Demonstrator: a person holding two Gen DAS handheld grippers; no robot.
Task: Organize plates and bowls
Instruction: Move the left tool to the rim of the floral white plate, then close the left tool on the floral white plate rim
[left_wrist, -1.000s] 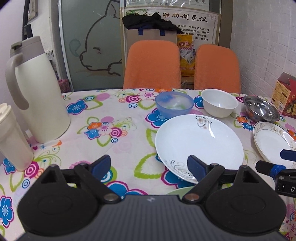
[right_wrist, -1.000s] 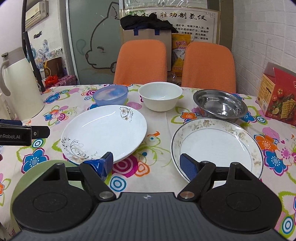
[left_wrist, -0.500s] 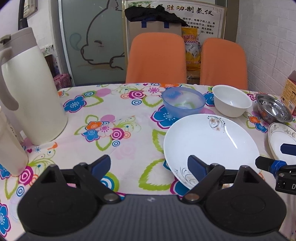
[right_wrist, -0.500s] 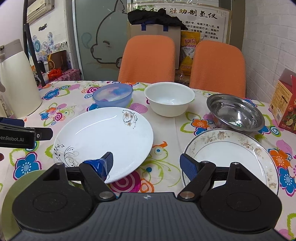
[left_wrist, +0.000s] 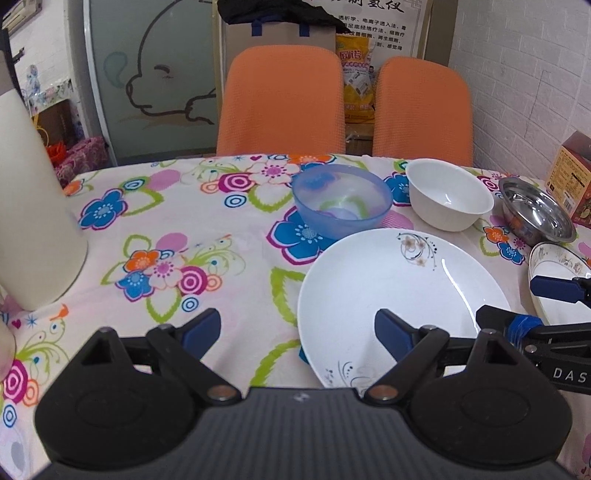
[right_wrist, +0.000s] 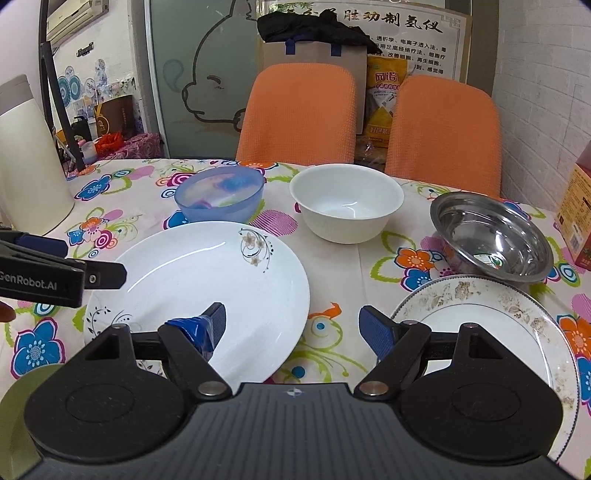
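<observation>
A large white plate (left_wrist: 402, 291) (right_wrist: 199, 288) lies on the flowered tablecloth. Behind it stand a translucent blue bowl (left_wrist: 341, 205) (right_wrist: 219, 197) and a white bowl (left_wrist: 448, 194) (right_wrist: 345, 203). A steel bowl (left_wrist: 535, 214) (right_wrist: 491, 236) sits to the right, in front of it a floral-rimmed plate (left_wrist: 554, 266) (right_wrist: 491, 325). My left gripper (left_wrist: 297, 334) is open over the white plate's left edge. My right gripper (right_wrist: 291, 326) is open between the two plates, its left finger over the white plate. Both hold nothing.
A cream thermos jug (left_wrist: 33, 206) (right_wrist: 26, 170) stands at the table's left. A green plate (right_wrist: 18, 402) peeks out at the near left. Two orange chairs (left_wrist: 282, 99) stand behind the table, and a carton (left_wrist: 574, 177) sits at the far right by the brick wall.
Both grippers have moved forward and lower toward the dishes, which look larger and nearer. Jaws stay open. No dish has shifted.
</observation>
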